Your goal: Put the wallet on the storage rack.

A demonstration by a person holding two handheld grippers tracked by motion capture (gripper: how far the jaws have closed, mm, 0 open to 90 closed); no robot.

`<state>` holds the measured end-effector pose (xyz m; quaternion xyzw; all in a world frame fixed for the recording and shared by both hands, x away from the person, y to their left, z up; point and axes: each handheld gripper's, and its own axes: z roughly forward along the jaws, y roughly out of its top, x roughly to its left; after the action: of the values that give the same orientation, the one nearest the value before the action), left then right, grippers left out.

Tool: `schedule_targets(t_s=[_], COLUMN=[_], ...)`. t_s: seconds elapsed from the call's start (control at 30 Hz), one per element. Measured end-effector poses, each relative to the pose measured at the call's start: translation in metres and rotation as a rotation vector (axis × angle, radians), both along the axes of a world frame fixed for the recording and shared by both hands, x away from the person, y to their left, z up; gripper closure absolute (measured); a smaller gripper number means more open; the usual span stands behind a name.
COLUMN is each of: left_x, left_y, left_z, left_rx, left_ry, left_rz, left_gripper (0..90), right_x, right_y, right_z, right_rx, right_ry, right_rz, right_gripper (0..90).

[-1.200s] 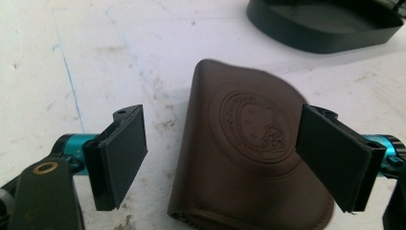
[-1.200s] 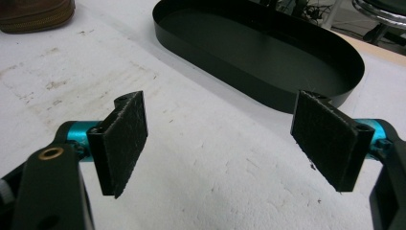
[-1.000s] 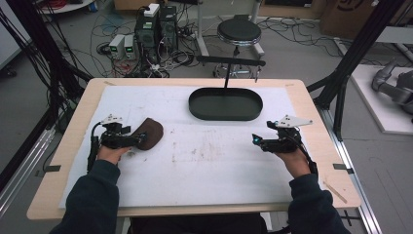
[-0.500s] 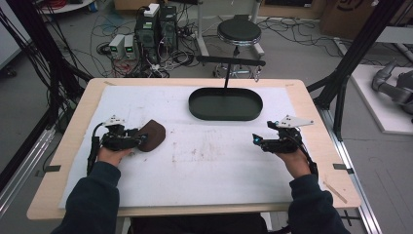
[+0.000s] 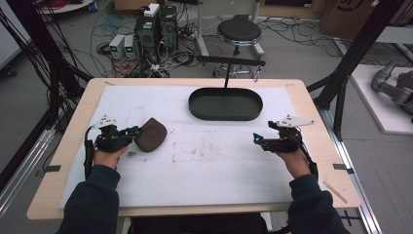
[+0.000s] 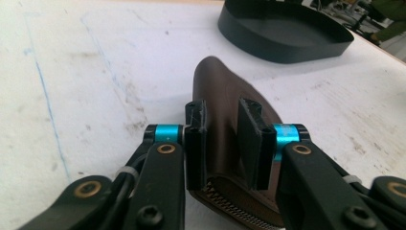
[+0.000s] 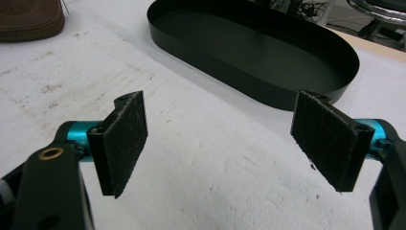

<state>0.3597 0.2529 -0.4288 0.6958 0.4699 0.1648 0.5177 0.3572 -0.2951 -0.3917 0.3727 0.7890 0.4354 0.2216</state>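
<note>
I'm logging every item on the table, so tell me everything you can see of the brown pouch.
The brown pouch looks like smooth dark leather, rounded at its far end, with a zipper along the near edge. It lies on the white table cover, at the person's left and short of the black oval tray, apart from it. The left gripper has its jaws closed on a raised fold of the pouch.
</note>
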Motion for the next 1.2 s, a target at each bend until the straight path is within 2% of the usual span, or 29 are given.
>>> schedule_targets(t_s=[0.03, 0.07, 0.1, 0.17, 0.2, 0.3, 0.4, 0.47, 0.57, 0.67, 0.73, 0.83, 0.9, 1.07, 1.1, 1.2], left_x=[-0.001, -0.003, -0.003, -0.007, -0.009, -0.013, -0.015, -0.017, -0.023, -0.028, -0.031, -0.033, -0.034, -0.036, -0.036, -0.037], left_y=[-0.001, -0.002, -0.002, -0.003, -0.005, -0.008, -0.010, -0.014, -0.019, -0.025, -0.028, -0.032, -0.033, -0.038, -0.039, -0.043], left_z=[0.001, 0.004, 0.004, 0.007, 0.009, 0.011, 0.012, 0.012, 0.015, 0.018, 0.021, 0.023, 0.024, 0.024, 0.024, 0.024], left_rx=[0.006, 0.030, 0.030, 0.063, 0.099, 0.141, 0.130, 0.125, 0.123, 0.160, 0.162, 0.145, 0.109, 0.069, 0.048, 0.028], left_ry=[-0.009, -0.031, -0.031, -0.071, -0.099, -0.126, -0.123, -0.113, -0.136, -0.166, -0.174, -0.171, -0.165, -0.155, -0.147, -0.134], left_rz=[0.003, 0.012, 0.012, 0.029, 0.038, 0.039, 0.009, -0.029, -0.047, -0.070, -0.096, -0.123, -0.148, -0.166, -0.173, -0.217], left_gripper=[74.4, 75.2, 75.4, 75.7, 76.2, 76.2, 75.8, 74.3, 73.2, 74.8, 75.0, 73.6, 73.5, 69.0, 68.5, 67.1], right_x=[0.000, 0.000, 0.000, 0.000, 0.000, 0.000, 0.000, 0.000, -0.001, -0.001, -0.001, -0.001, -0.001, -0.001, -0.001, -0.002], right_y=[0.000, 0.000, 0.000, 0.000, 0.000, 0.000, 0.001, 0.001, 0.002, 0.002, 0.001, 0.001, 0.001, 0.001, 0.001, 0.001], right_z=[0.000, 0.000, 0.000, 0.000, 0.000, 0.000, -0.001, -0.001, -0.001, 0.000, 0.000, 0.000, 0.000, 0.000, 0.000, 0.001], right_rx=[0.000, 0.010, 0.010, 0.009, 0.007, 0.007, 0.007, 0.009, 0.007, 0.012, 0.011, 0.011, 0.012, 0.014, 0.014, 0.019], right_ry=[0.000, 0.002, 0.002, 0.002, 0.002, 0.002, 0.005, 0.006, 0.005, 0.008, 0.004, 0.006, 0.006, 0.006, 0.006, 0.005], right_rz=[0.000, -0.005, -0.005, -0.006, -0.005, -0.003, -0.001, 0.002, 0.002, 0.000, 0.001, 0.003, 0.003, 0.004, 0.006, 0.008], right_gripper=[20.5, 20.5, 20.5, 20.5, 20.5, 20.5, 20.5, 20.5, 20.5, 20.5, 20.5, 20.5, 20.5, 20.5, 20.5, 20.5])
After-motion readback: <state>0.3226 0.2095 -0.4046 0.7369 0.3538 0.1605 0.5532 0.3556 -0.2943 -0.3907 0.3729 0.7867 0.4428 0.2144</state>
